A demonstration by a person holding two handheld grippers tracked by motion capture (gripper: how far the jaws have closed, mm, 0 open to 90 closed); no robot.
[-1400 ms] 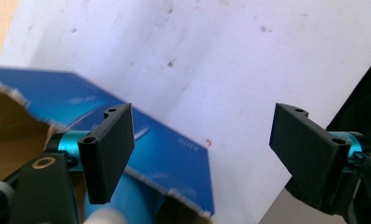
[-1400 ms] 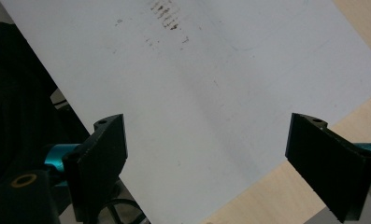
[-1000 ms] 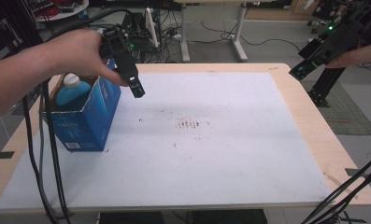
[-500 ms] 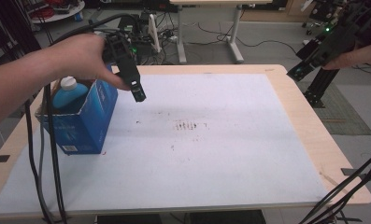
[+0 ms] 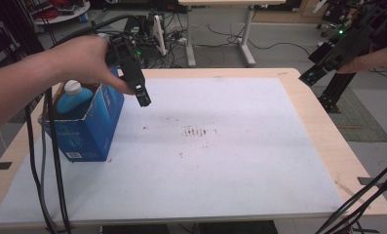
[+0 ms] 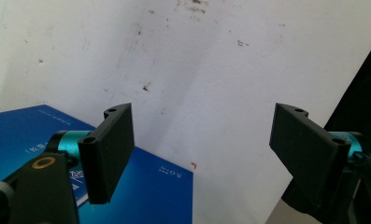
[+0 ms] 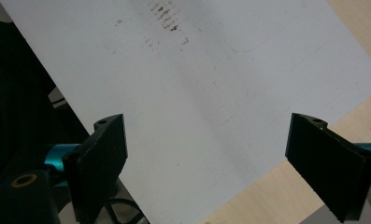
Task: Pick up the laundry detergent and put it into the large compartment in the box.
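Observation:
A blue cardboard box (image 5: 86, 134) stands open-topped at the left of the white mat (image 5: 220, 161). A blue bottle with a white cap (image 5: 72, 97) stands inside it. A hand holds my left gripper (image 5: 143, 100) just right of the box's top edge, pointing down at the mat. In the left gripper view the left gripper (image 6: 204, 130) is open wide and holds nothing, with the box (image 6: 160, 186) below its left jaw. My right gripper (image 5: 312, 75) hovers off the table's far right corner. In the right gripper view the right gripper (image 7: 206, 140) is open and holds nothing.
The mat has dark smudges (image 5: 198, 131) near its middle. The wooden table edge (image 5: 327, 136) borders it on the right. Black cables (image 5: 49, 165) hang over the left side, and more cross the front right corner (image 5: 366, 200). Desk legs and equipment stand on the floor beyond.
The left gripper has dipped slightly beside the box. The right gripper stays about where it was.

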